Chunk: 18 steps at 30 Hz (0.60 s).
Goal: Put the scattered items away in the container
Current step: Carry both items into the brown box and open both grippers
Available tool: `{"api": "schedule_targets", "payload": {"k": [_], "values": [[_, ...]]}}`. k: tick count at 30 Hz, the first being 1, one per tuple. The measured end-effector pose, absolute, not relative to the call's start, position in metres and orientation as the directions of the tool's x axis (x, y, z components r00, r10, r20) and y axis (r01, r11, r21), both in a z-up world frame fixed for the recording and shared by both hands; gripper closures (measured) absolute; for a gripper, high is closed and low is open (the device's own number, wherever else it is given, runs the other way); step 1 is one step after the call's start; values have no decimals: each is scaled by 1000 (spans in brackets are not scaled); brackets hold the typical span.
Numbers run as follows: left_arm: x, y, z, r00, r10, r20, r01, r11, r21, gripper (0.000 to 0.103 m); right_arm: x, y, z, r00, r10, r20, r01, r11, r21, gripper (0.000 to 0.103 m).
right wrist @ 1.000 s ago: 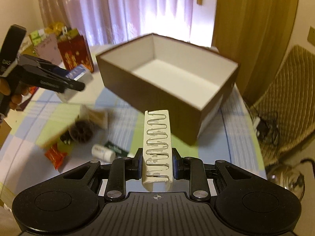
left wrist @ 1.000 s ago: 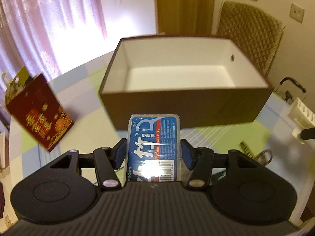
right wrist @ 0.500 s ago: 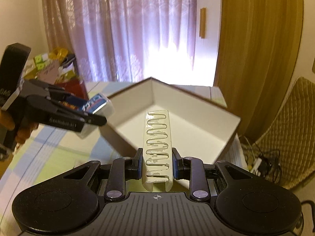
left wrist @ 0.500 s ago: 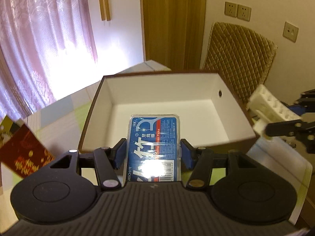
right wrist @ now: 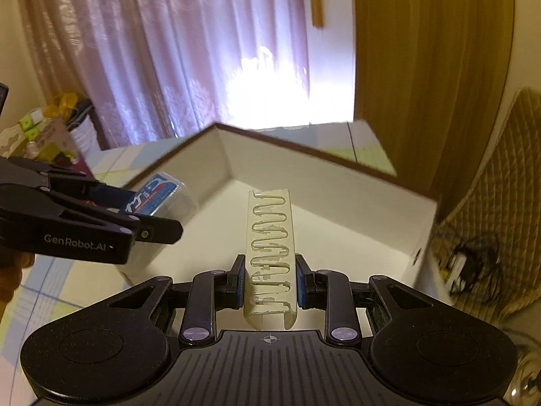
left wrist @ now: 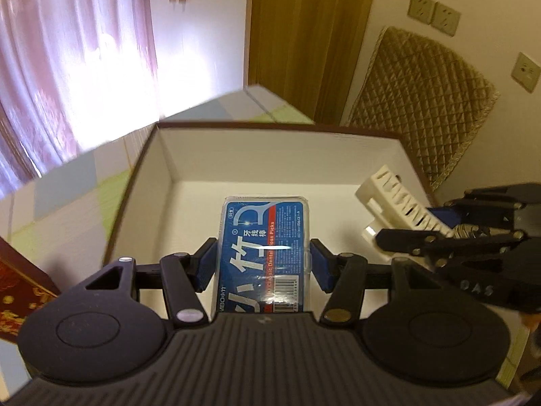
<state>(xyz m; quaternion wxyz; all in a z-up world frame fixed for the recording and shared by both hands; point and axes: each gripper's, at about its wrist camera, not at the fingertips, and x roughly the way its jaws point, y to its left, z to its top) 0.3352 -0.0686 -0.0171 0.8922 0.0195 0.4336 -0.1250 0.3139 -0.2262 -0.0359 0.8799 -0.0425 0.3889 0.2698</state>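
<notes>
Nearest in the left wrist view, the left gripper (left wrist: 263,260) is clenched on a clear plastic case of dental floss picks (left wrist: 265,253) with a blue and red label. Its blue pads press the two long sides of the case, and the case juts forward over the white inside of an open box (left wrist: 284,164).

In the right wrist view, the right gripper (right wrist: 269,281) is clenched on a pale ridged plastic piece (right wrist: 270,253) with a zigzag groove along its top face. The piece points forward over the box interior. In the left wrist view this same piece appears at the right, above the box's right side, tilted with its free end raised.

The box is brown outside and white inside, open at the top, and no object is seen lying in the part of the floor that shows. It sits on a table (left wrist: 64,189) covered in a cloth of pale blue, green and cream squares.

To the near left of the box stands a dark red gift bag (left wrist: 20,287) with gold print. Beyond the table hang pink curtains (right wrist: 162,50) with bright light behind them. To the far right are a wooden door (left wrist: 304,34) and a quilted tan chair back (left wrist: 426,101).
</notes>
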Motion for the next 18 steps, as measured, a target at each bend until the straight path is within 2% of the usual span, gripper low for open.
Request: {"api": "schedule_targets", "payload": {"k": [11,18], "values": [[397,-71,-81,418,-172,-892,170,979,-109,50,367,-207,-88,404,316,-858,-418,898,134,72],[415,-74,-98,364,-160,-918,148,983,-112,50,378,-208,-98,369,300,-880,-400,906,141,72]]}}
